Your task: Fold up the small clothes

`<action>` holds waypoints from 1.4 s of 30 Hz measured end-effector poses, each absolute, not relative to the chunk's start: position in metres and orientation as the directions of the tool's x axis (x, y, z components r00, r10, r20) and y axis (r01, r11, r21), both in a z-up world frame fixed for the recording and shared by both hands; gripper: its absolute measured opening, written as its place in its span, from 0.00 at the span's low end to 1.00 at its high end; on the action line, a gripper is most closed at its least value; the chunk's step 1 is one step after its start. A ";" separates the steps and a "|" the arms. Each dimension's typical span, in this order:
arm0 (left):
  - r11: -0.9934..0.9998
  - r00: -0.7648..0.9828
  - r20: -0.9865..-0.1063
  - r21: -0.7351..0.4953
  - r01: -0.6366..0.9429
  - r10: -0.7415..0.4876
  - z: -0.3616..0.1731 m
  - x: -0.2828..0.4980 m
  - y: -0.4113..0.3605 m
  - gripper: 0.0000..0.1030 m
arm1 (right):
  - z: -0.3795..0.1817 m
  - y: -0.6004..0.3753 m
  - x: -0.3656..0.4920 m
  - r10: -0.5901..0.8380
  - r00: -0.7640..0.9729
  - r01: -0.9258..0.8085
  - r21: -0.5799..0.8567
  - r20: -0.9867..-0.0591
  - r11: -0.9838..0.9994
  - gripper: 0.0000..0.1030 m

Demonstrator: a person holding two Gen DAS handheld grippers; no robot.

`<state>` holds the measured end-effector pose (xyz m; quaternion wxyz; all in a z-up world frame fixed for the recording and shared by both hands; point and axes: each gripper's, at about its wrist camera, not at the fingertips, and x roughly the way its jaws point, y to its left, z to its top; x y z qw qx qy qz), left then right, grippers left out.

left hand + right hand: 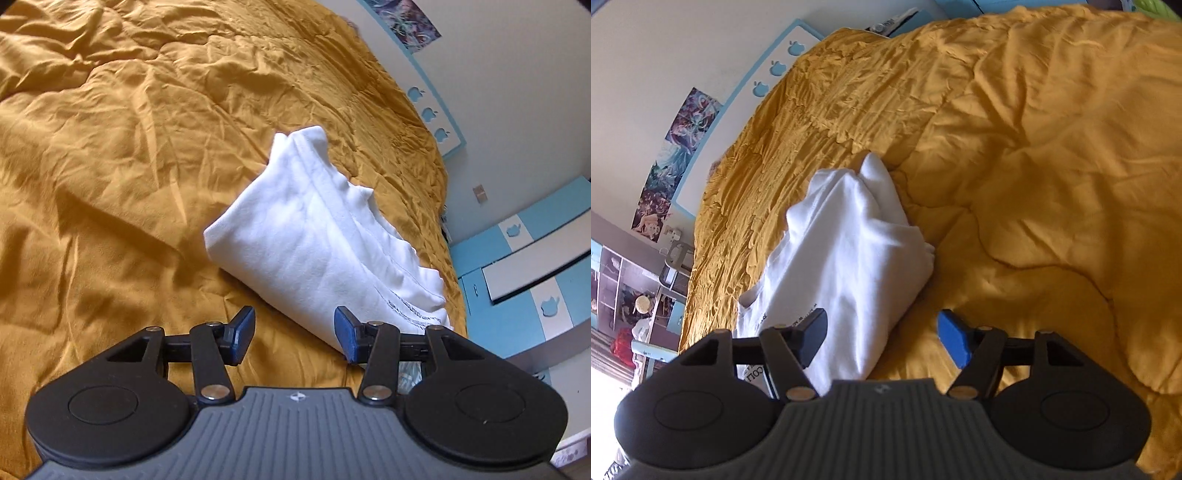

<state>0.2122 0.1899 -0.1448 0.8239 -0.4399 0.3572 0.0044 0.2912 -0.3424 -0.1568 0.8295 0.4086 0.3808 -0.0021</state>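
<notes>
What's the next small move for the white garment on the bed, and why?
Probably bring both hand-held grippers forward and down to its near edge for one more fold. The left hand-held gripper and the right hand-held gripper are open and hold nothing. The white garment lies in a loose, rumpled bundle on the yellow bedspread, with uneven layered edges along one side, so it looks unfinished.
</notes>
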 end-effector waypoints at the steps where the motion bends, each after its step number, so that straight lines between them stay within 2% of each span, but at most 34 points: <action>1: 0.589 0.743 -0.601 -0.726 -0.355 -0.293 -0.149 0.214 0.192 0.53 | -0.164 -0.345 0.295 0.314 0.709 0.337 0.695 -0.631 0.635 0.62; 6: 0.493 0.784 -0.567 -0.772 -0.401 -0.251 -0.163 0.223 0.202 0.53 | -0.184 -0.357 0.310 0.364 0.752 0.367 0.807 -0.550 0.463 0.61; 11: 0.435 0.804 -0.551 -0.795 -0.424 -0.224 -0.177 0.235 0.209 0.52 | -0.184 -0.349 0.325 0.332 0.758 0.381 0.795 -0.561 0.472 0.55; 12: 0.424 0.813 -0.539 -0.803 -0.419 -0.218 -0.180 0.236 0.208 0.49 | -0.184 -0.347 0.325 0.318 0.763 0.385 0.791 -0.563 0.476 0.52; 14: 0.427 0.827 -0.526 -0.806 -0.410 -0.199 -0.181 0.236 0.209 0.31 | -0.186 -0.344 0.322 0.289 0.771 0.398 0.784 -0.567 0.476 0.34; 15: 0.434 0.835 -0.515 -0.808 -0.398 -0.193 -0.181 0.235 0.208 0.13 | -0.188 -0.345 0.320 0.281 0.775 0.404 0.785 -0.567 0.469 0.29; 17: 0.443 0.845 -0.503 -0.809 -0.386 -0.183 -0.179 0.232 0.209 0.12 | -0.194 -0.348 0.316 0.289 0.780 0.401 0.797 -0.555 0.452 0.16; 19: 0.464 0.853 -0.492 -0.805 -0.370 -0.173 -0.174 0.230 0.207 0.12 | -0.195 -0.351 0.313 0.305 0.785 0.381 0.808 -0.540 0.449 0.11; 26: 0.501 0.882 -0.430 -0.816 -0.287 -0.194 -0.147 0.213 0.210 0.11 | -0.171 -0.354 0.303 0.360 0.807 0.299 0.849 -0.468 0.435 0.10; 35: 0.599 0.855 -0.476 -0.753 -0.274 -0.207 -0.102 0.165 0.213 0.11 | -0.138 -0.352 0.260 0.437 0.782 0.248 0.865 -0.445 0.436 0.10; 42: 0.648 0.831 -0.510 -0.714 -0.265 -0.222 -0.087 0.107 0.214 0.11 | -0.124 -0.350 0.201 0.474 0.758 0.233 0.864 -0.449 0.446 0.10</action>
